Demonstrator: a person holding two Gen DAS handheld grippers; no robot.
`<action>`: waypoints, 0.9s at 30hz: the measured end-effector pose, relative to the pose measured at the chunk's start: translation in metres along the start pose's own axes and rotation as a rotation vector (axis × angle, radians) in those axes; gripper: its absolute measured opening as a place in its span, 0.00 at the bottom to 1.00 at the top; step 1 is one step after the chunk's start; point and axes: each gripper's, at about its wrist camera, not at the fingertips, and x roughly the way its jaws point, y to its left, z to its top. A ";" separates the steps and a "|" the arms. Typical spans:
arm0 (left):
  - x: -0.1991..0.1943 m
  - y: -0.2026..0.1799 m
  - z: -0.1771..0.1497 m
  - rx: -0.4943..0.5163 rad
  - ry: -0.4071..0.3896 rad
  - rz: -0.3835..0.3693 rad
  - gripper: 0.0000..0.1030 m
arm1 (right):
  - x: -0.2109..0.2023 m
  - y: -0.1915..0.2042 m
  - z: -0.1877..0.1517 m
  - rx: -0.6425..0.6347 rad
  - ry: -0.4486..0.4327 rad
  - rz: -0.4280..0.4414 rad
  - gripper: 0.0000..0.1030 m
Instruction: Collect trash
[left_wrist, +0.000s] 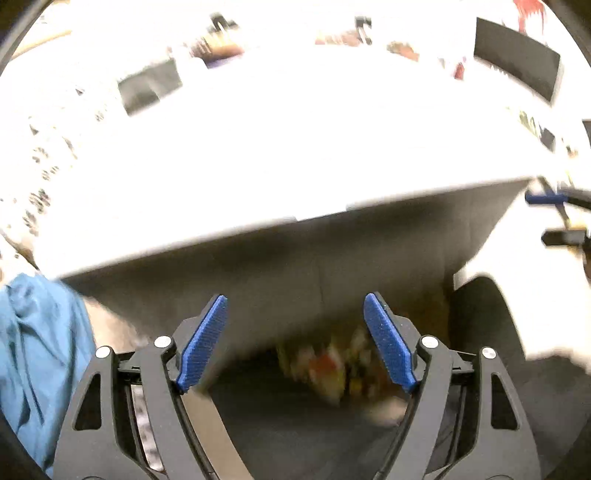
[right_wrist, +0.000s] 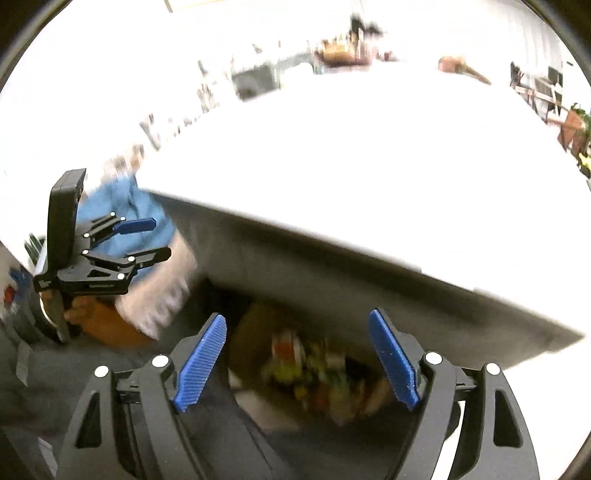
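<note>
Both grippers, left (left_wrist: 295, 341) and right (right_wrist: 297, 360), are held wide apart and empty. Blurred colourful trash (right_wrist: 314, 380) is seen below the table (right_wrist: 369, 184) edge; likely light, crinkly wrappers, best pinched at a fold

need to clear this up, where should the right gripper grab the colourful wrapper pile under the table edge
Judging from the blurred views, take the colourful wrapper pile at its raised crumpled top, from above and the near side; the white table overhangs its far side. The right gripper stands open above it.

2 grippers: left gripper (left_wrist: 295, 339), right gripper (right_wrist: 297, 360), 1 white table (left_wrist: 295, 147), 1 trash pile (right_wrist: 314, 376)
</note>
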 end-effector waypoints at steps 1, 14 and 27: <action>-0.012 0.007 0.028 -0.032 -0.054 0.028 0.80 | -0.005 -0.001 0.015 0.000 -0.030 0.014 0.78; 0.032 0.041 0.230 -0.200 -0.252 0.136 0.85 | 0.012 -0.065 0.212 0.090 -0.380 -0.305 0.95; 0.111 0.055 0.291 -0.240 -0.282 0.166 0.88 | 0.117 -0.132 0.304 0.227 -0.349 -0.451 0.95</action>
